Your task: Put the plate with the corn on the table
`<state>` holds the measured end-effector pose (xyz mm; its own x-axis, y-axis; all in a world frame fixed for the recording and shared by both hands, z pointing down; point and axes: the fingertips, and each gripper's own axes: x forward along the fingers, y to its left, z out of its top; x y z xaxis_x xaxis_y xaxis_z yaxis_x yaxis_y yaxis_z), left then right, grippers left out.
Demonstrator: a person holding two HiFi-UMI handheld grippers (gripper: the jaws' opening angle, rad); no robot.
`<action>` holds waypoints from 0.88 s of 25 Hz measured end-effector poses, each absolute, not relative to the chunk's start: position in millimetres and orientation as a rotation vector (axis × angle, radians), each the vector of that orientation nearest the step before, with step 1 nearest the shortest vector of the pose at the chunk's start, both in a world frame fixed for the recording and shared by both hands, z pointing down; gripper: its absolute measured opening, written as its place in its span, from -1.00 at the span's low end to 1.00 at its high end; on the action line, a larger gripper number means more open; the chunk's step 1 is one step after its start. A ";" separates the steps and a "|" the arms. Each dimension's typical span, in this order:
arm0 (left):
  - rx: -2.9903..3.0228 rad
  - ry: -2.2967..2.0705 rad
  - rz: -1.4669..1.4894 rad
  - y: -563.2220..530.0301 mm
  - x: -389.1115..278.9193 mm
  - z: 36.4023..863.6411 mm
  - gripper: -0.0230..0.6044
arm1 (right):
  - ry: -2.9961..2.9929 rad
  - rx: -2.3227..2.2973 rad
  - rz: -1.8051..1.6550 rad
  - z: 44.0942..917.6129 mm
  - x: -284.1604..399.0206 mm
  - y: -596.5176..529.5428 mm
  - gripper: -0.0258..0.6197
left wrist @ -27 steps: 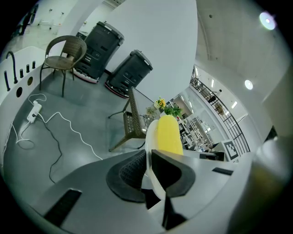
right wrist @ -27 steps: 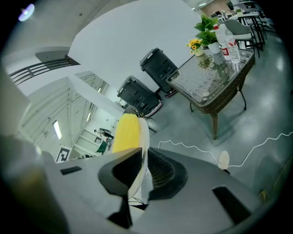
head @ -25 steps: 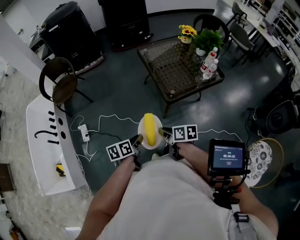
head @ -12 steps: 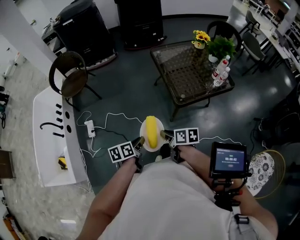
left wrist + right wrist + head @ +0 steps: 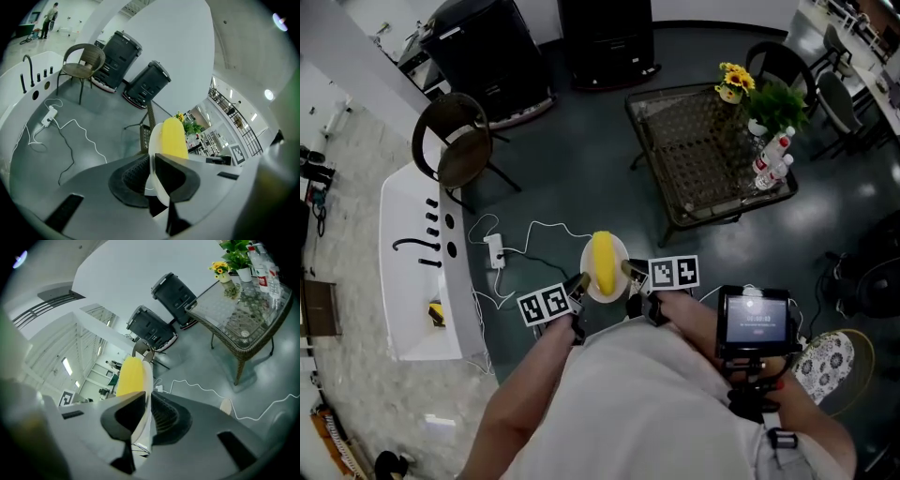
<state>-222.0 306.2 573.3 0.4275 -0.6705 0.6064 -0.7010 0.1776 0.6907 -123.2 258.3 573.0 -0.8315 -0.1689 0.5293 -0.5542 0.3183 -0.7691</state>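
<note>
White plate (image 5: 590,281) with yellow corn (image 5: 602,260), held at both rims

The round, thin-edged plate carries one smooth, oblong corn cob lengthwise. The left gripper (image 5: 579,282) is clamped on the plate's left rim between ribbed black pads (image 5: 132,174); the right gripper (image 5: 627,270) pinches the opposite rim likewise. The plate hangs level above the dark grey floor (image 5: 553,178), well apart from the glass-topped wicker table (image 5: 703,155).
</note>
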 end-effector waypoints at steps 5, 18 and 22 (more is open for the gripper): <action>1.498 -1.291 0.022 262.0 -236.8 573.2 -0.79 | -2.242 0.611 1.518 573.7 -139.5 211.1 -0.79; 1.483 -1.321 0.022 167.2 -245.1 574.2 -0.79 | -2.266 0.580 1.548 574.0 -148.1 115.2 -0.79; 1.481 -1.326 0.034 148.1 -247.4 575.5 -0.79 | -2.266 0.573 1.557 576.8 -150.4 96.5 -0.79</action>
<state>-247.4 148.1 575.5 0.3745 -0.6825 0.6277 -0.7137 0.2200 0.6651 -150.4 96.5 576.8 -0.8639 -0.1389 0.4841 -0.5017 0.3212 -0.8032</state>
